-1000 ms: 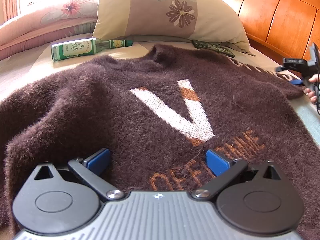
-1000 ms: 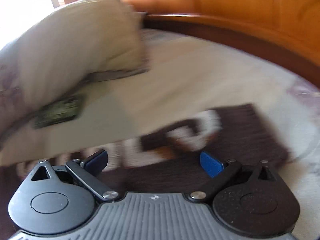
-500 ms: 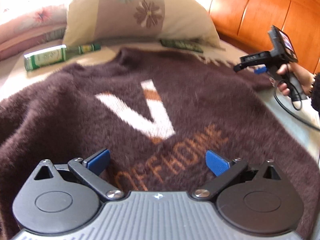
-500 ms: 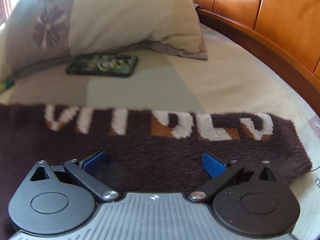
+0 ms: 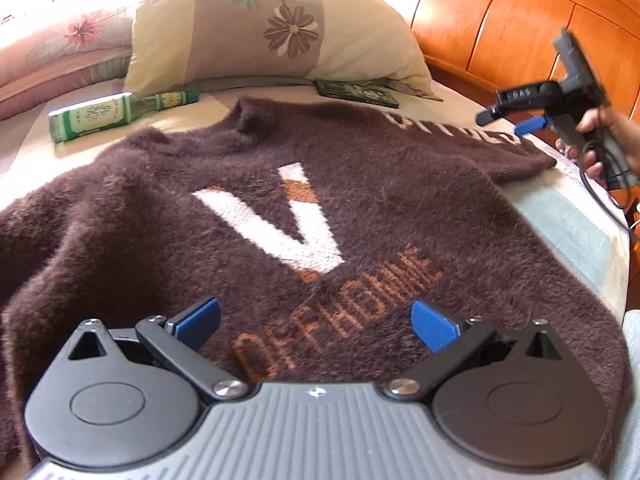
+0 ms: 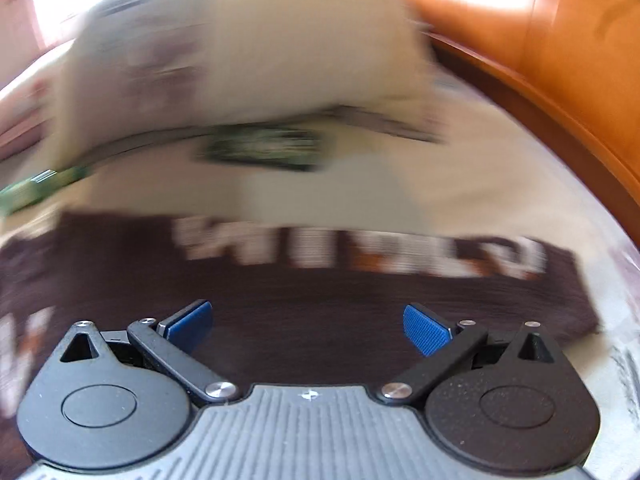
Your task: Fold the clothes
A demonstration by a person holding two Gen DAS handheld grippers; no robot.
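Beyond the sweater [image 5: 360, 200], bottle [image 5: 100, 116], dark packet [image 5: 356, 94], pillow [image 5: 272, 28]; both jaws open, empty.

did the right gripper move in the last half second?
Yes. In the left wrist view the right gripper sits higher against the orange headboard, lifted above the sweater sleeve.

A: Where does the sweater [image 5: 360, 184] lie?
B: Flat on the bed [image 5: 560, 216], neck toward the pillow [image 5: 256, 24]
A: And beyond it?
B: A bottle [image 5: 104, 114] lies on its side left of the collar; a flat packet [image 5: 356, 94] rests right of it, against the pillow. The headboard [image 5: 500, 12] stands behind
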